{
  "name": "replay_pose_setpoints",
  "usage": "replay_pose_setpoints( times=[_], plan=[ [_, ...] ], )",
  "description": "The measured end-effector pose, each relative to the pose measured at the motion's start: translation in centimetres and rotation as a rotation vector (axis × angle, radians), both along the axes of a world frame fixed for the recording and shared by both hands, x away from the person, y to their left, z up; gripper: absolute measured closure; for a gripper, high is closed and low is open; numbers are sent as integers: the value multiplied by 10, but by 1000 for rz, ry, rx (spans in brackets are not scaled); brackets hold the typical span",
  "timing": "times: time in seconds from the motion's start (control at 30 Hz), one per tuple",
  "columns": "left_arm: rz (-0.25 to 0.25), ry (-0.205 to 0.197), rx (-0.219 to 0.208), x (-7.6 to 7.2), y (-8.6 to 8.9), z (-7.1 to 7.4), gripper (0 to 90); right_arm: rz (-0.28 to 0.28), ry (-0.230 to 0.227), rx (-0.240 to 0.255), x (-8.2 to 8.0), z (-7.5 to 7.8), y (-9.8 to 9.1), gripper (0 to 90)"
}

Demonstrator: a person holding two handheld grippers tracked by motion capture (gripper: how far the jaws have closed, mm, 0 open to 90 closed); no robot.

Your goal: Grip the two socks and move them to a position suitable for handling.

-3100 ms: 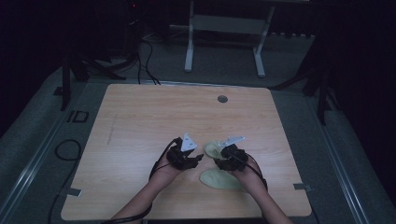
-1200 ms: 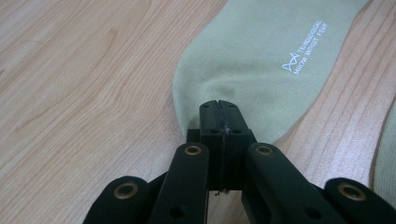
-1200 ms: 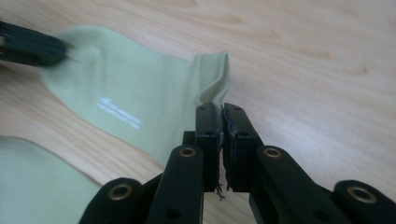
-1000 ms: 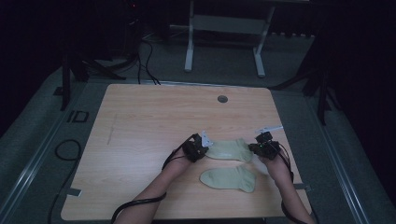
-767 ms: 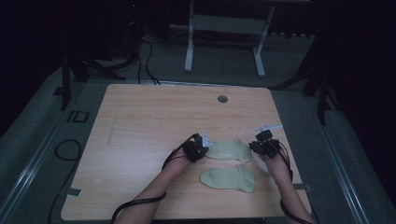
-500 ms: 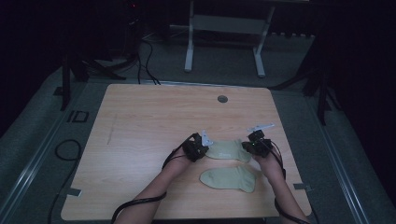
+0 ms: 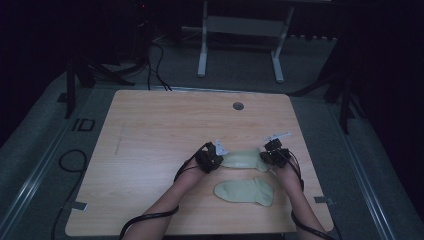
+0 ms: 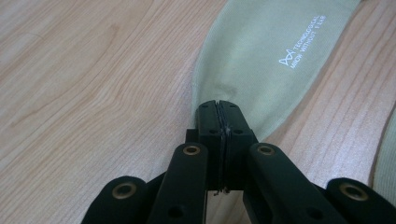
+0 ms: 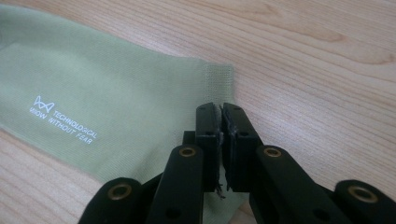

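Note:
Two pale green socks lie on the wooden table. The farther sock is stretched flat between my grippers. My left gripper is shut on its left end; in the left gripper view the jaws pinch the sock's edge. My right gripper is shut on its right end; in the right gripper view the jaws grip the sock just below its ribbed cuff. White lettering is printed on this sock. The nearer sock lies loose in front of it.
A round cable hole sits near the table's far edge. The nearer sock's edge lies just right of my left gripper. Behind the table stands a white metal frame. A black cable loops on the floor at the left.
Three seconds ago the grippers were close together with the sock bunched; it has since been spread out flat. In the last second the right gripper shifted a little left and down; the left stayed still.

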State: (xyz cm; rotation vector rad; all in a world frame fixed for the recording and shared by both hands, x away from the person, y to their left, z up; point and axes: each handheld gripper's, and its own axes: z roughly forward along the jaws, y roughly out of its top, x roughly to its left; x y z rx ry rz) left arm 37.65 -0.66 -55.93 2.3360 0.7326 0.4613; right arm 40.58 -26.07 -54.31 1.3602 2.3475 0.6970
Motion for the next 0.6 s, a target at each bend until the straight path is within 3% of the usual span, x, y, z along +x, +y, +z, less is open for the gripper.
replay_pose_setpoints(
  times=[0.1, 0.27, 0.47, 0.53, 0.6],
  plan=[
    [0, -2, -7, 1, 1, 5, 852, 18, -1, 2, 0, 3, 3, 831],
    [34, -16, -54, 5, 6, 15, 846, 24, -18, 19, -2, 8, 5, 831],
    [52, -2, 18, 13, 4, 6, 873, 20, -5, -4, 2, 5, 3, 832],
    [59, 8, 16, 14, 4, 2, 873, 12, 1, -17, 5, 3, 1, 832],
    [58, 2, 12, 14, 4, 1, 873, 1, 2, 0, 7, 2, -1, 832]
  ],
)
